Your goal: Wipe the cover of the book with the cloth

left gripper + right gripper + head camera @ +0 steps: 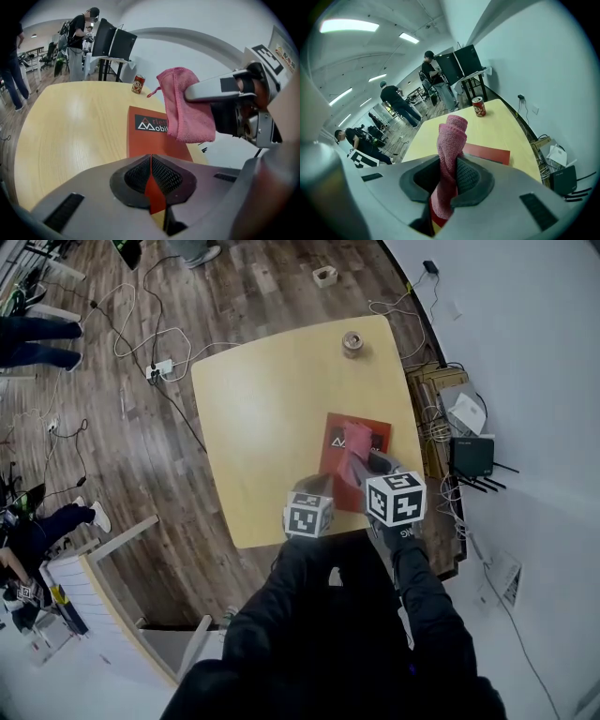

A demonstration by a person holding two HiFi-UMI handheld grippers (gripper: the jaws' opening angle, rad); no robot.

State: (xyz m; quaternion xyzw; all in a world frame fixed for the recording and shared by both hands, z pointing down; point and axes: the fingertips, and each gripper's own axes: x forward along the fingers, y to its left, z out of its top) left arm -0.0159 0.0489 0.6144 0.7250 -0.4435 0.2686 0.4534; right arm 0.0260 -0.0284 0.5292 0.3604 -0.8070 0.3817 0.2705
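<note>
"Holding anything, the right gripper (449,185)?"

"Yes. Its jaws are clamped on a pink cloth (451,136), which sticks up past the tips, just above the book (335,454)."

"Where is the book?"

"Flat on the table (262,399), near the right edge, red cover up. A can (352,343) stands well apart at the far side."

"And the left gripper (150,176)?"

"Jaws together, nothing in them, at the book's near corner."

"How will the cloth handle?"

"Likely soft, light and floppy; a firm pinch on a bunched fold suits it. The book looks thin and may slide on the smooth wood, so steadying its corner seems wise."
</note>
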